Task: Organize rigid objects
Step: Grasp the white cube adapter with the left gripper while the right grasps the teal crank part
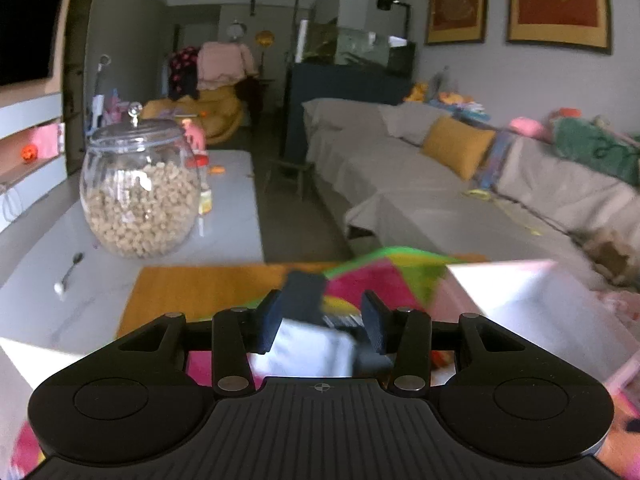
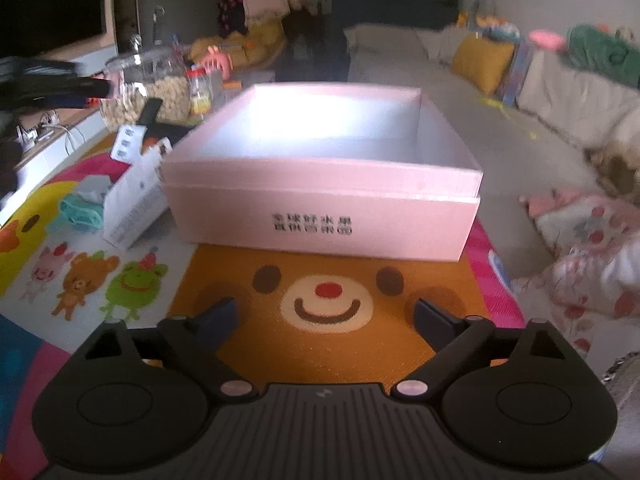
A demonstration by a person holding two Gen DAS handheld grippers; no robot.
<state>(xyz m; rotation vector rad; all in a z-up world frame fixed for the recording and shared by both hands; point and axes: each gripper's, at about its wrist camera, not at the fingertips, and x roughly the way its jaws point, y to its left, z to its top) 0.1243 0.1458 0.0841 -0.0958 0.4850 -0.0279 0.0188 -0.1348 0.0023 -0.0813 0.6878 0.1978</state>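
Pink open cardboard box (image 2: pixel 320 184) sits on cartoon play mat (image 2: pixel 120 280). Left gripper (image 1: pixel 322 320) fingers clamp a dark-and-white oblong item (image 1: pixel 308 320); right gripper (image 2: pixel 324 316) fingers spread wide, empty.

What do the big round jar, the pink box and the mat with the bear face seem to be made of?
The jar looks like clear glass or hard plastic: see-through, ribbed, glinting, with a knobbed lid. The pink box looks like matte cardboard, with flat thin walls and printed lettering. The mat shows a fine woven or embossed texture, probably foam or plastic; hard to tell.
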